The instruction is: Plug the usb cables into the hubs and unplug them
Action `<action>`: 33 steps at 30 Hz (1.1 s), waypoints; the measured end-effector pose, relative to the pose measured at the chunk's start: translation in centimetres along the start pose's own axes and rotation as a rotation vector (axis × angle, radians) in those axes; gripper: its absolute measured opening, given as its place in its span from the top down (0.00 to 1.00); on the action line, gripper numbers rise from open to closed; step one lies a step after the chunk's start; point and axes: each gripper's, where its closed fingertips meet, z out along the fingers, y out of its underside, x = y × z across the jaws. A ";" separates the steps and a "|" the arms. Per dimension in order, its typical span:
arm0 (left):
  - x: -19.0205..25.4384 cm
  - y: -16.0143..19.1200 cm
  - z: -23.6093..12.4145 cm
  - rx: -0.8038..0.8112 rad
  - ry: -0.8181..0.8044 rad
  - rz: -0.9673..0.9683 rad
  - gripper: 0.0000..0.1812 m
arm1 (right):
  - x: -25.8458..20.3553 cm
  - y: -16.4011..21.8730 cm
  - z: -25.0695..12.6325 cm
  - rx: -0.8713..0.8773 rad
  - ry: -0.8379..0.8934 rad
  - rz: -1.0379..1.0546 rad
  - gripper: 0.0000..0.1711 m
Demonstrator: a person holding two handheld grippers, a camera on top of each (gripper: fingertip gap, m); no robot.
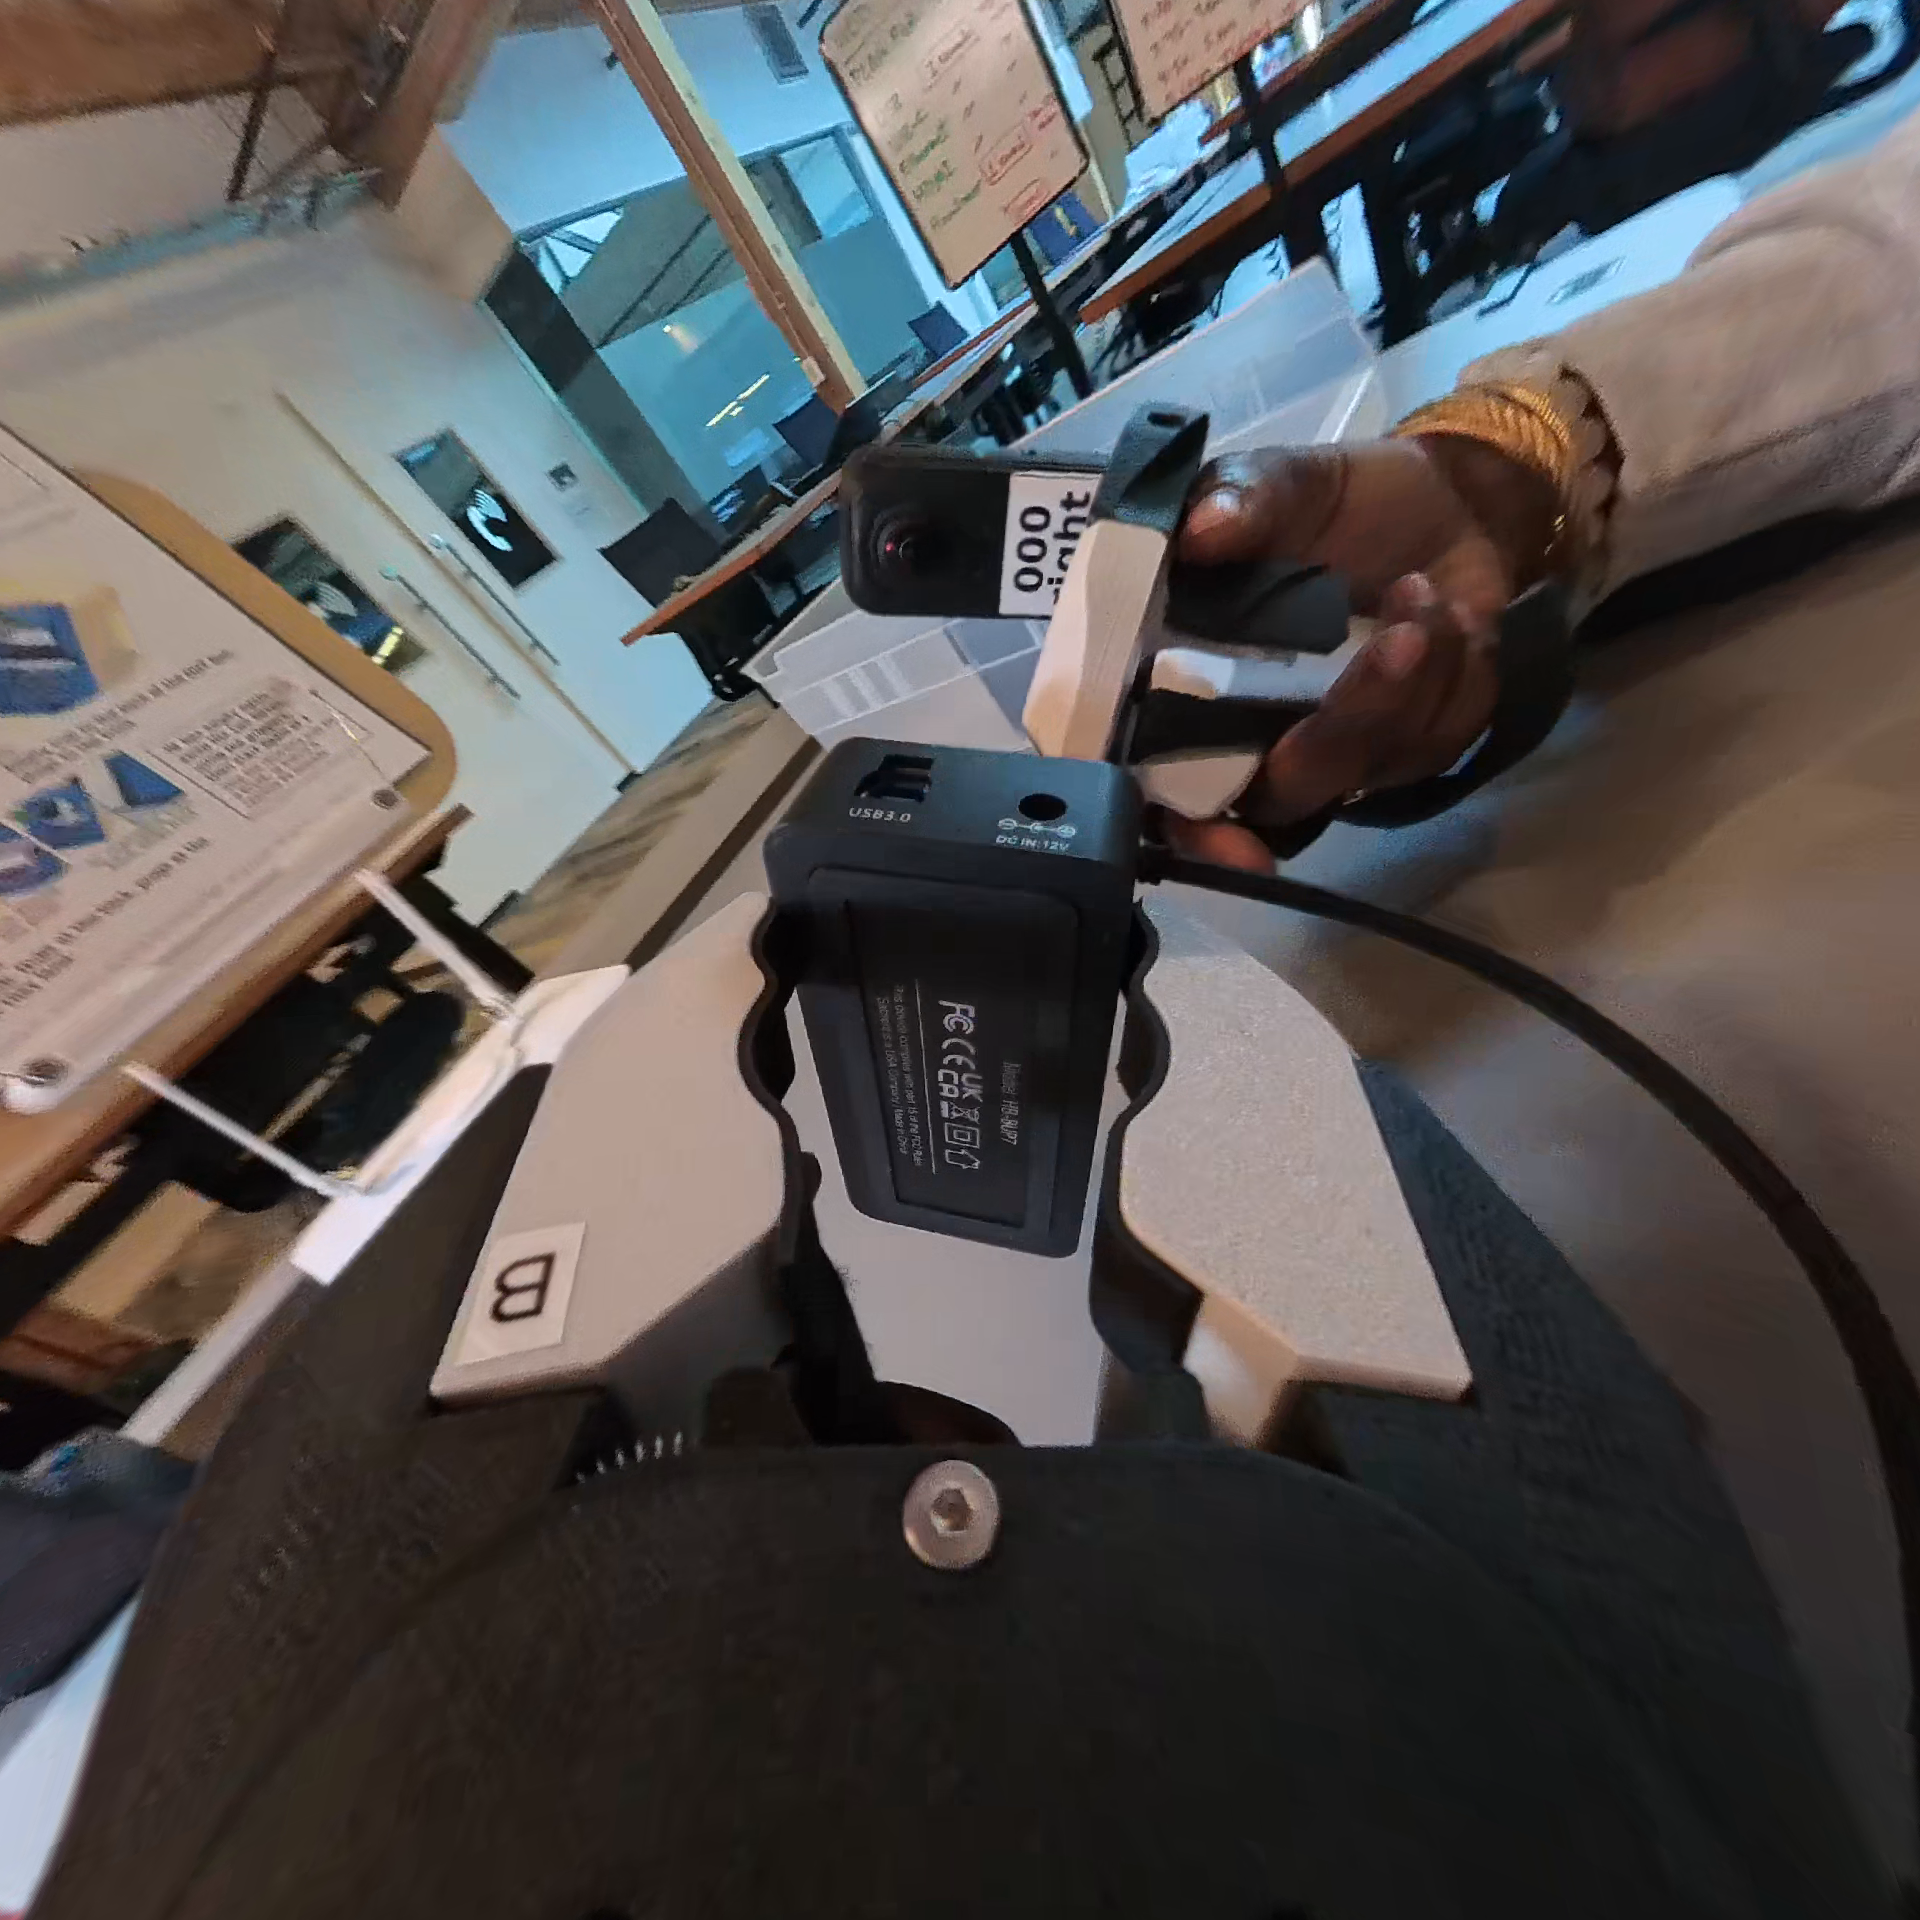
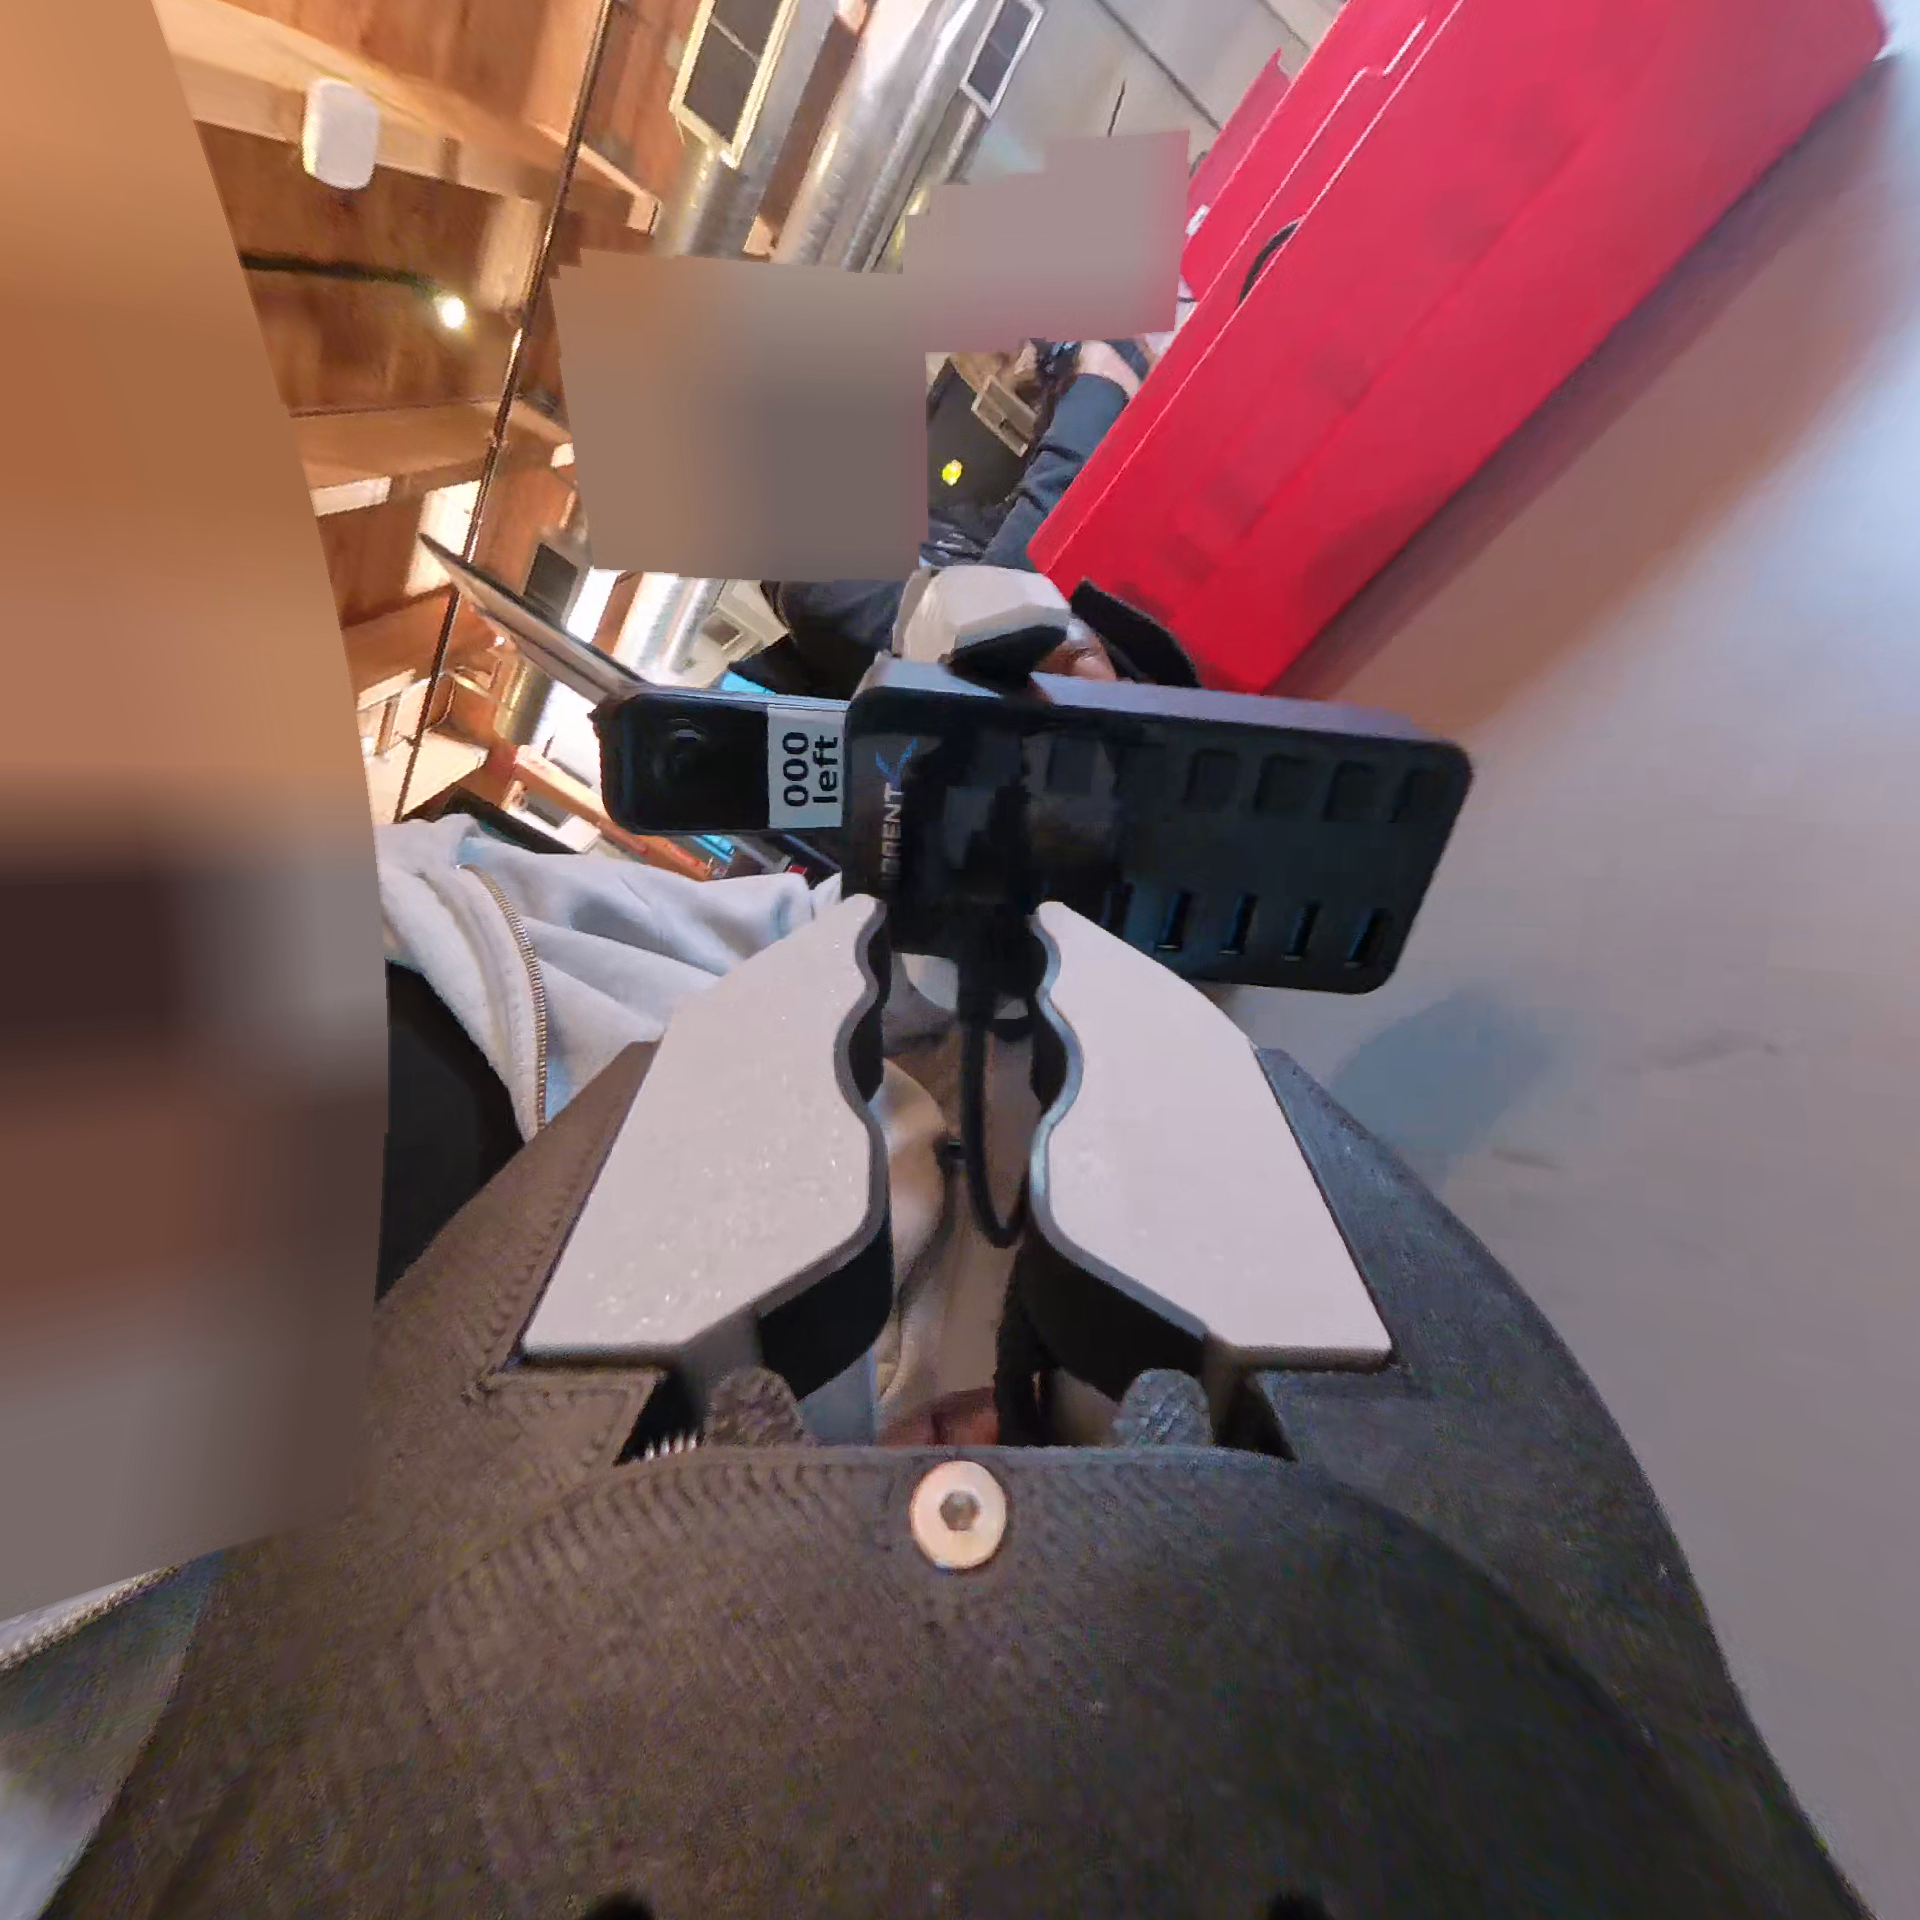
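Note:
My left gripper point(image 1: 951, 935) is shut on a black USB hub point(image 1: 951, 997) and holds it off the table, with its labelled underside and one end facing the camera. In the right wrist view the hub point(image 2: 1247, 831) shows its rows of ports. My right gripper point(image 2: 958, 925) is shut on the plug of a black USB cable point(image 2: 971, 1122) right at the hub's side. I cannot tell how far the plug is seated. In the left wrist view the right gripper point(image 1: 1127, 769) sits at the hub's far right corner, and the cable point(image 1: 1558, 1029) arcs away to the right.
A grey table point(image 1: 1714, 883) lies below. A red case point(image 2: 1403, 364) lies on it beyond the hub. A clear plastic bin point(image 1: 883, 665) stands behind the hub. A poster board point(image 1: 156, 779) leans at the left. A person's hand point(image 1: 1351, 582) holds the right gripper. Both grippers' tips are close together, under 4 cm apart. The red case point(image 2: 1403, 364) is about 25 cm from both grippers' fingertips.

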 end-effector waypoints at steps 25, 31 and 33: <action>-4.8 -3.3 -5.1 0.220 -0.137 -0.187 0.67 | -4.9 -4.7 -1.4 0.168 -0.033 -0.310 0.95; -3.8 -2.1 -4.1 0.156 -0.108 -0.164 0.67 | -6.1 -4.0 -1.4 0.081 0.131 -0.518 0.95; -3.6 -1.9 -4.3 0.152 -0.104 -0.180 0.67 | -7.0 -4.5 -2.8 0.090 0.256 -0.632 0.95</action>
